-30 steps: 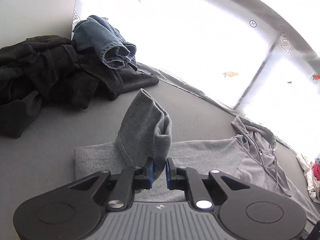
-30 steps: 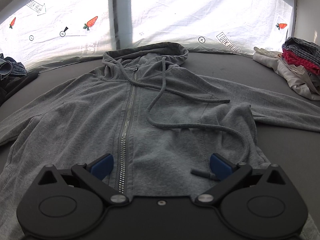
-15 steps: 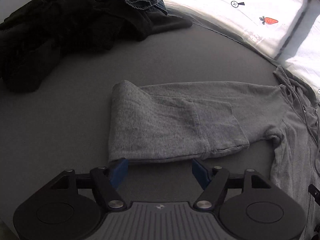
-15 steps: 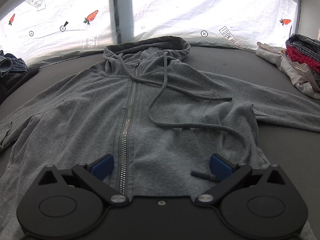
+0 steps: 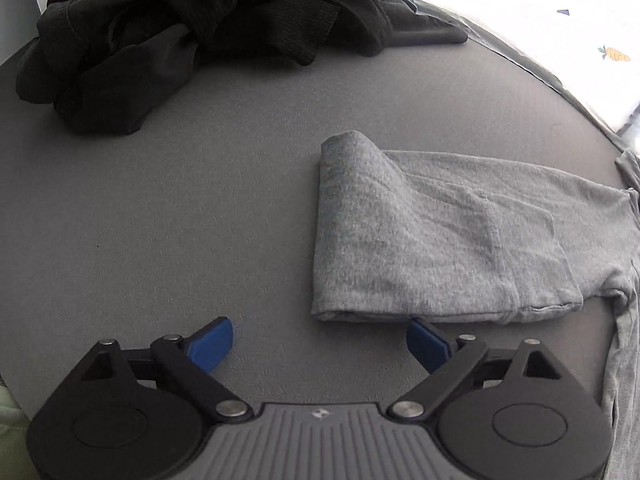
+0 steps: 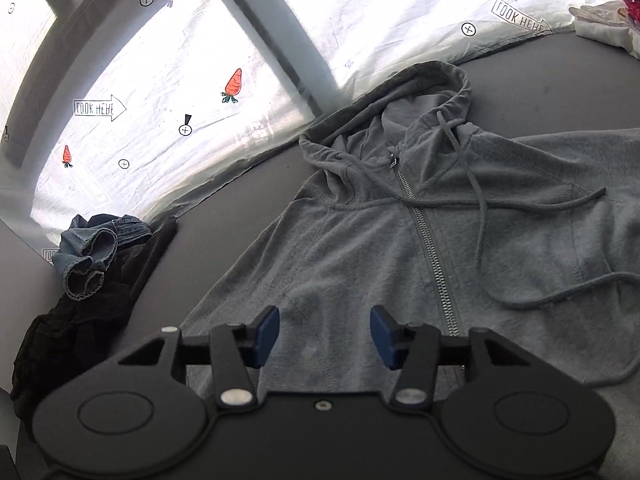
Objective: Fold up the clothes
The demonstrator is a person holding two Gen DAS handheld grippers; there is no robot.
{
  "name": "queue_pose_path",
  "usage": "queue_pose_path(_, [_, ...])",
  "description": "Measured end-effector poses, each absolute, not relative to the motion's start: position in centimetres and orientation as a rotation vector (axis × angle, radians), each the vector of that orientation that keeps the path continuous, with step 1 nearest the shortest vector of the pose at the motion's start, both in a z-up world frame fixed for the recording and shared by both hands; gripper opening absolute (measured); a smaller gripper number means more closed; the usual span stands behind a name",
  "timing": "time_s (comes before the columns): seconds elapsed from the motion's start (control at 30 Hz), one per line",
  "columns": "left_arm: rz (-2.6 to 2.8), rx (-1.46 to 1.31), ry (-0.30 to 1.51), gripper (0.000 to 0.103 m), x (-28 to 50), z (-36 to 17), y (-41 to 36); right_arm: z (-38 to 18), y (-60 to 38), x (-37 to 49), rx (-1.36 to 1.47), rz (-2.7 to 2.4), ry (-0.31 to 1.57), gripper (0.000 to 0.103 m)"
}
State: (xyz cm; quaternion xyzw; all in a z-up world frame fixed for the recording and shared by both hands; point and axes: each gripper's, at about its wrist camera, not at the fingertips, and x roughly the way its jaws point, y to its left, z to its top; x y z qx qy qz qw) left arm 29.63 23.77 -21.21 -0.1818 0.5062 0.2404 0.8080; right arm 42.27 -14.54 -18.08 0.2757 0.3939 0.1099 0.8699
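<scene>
A grey zip hoodie (image 6: 460,240) lies flat, front up, on the grey surface, hood toward the windows. Its left sleeve (image 5: 432,236) is folded back on itself, cuff end lying toward the body. My left gripper (image 5: 320,344) is open and empty, just in front of the folded sleeve's near edge. My right gripper (image 6: 324,336) is open and empty, low over the hoodie's chest left of the zipper (image 6: 432,248).
A pile of black clothes (image 5: 180,36) with a blue denim piece (image 6: 96,252) sits at the far left corner. White and red clothes (image 6: 608,28) lie at the far right. A carrot-print white sheet (image 6: 240,92) covers the windows behind.
My left gripper let go of the sleeve end, which now lies folded flat, and drew back to the left. My right gripper swung left over the hoodie's chest and its jaws narrowed.
</scene>
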Motion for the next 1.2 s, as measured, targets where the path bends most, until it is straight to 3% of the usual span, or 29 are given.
queue_pose_path(0.1, [0.525,-0.343,1.123,0.103,30.6,-21.6,23.1,-19.2,-12.2,43.6,0.712,0.318,0.913,0.050])
queue_pose_path(0.27, [0.533,-0.344,1.141,0.103,31.2,-21.8,23.1,-21.2,-6.4,44.7,0.755,0.461,1.090,0.042])
queue_pose_path(0.6, [0.524,-0.322,1.129,0.103,31.5,-21.9,22.9,-23.4,-1.7,45.4,0.727,0.517,1.226,0.041])
queue_pose_path(0.63, [0.524,-0.322,1.127,0.103,31.5,-21.9,22.9,-23.5,-1.4,45.7,0.726,0.524,1.237,0.039])
queue_pose_path(0.67, [0.525,-0.321,1.126,0.103,31.5,-21.9,22.9,-23.5,-1.2,45.8,0.722,0.532,1.244,0.029])
queue_pose_path(0.7, [0.525,-0.321,1.124,0.103,31.4,-21.9,22.9,-23.3,-0.9,45.8,0.700,0.542,1.237,0.011])
queue_pose_path(1.2, [0.543,-0.286,1.024,0.103,30.4,-20.4,19.9,-16.4,-8.6,44.3,0.673,0.523,0.885,0.008])
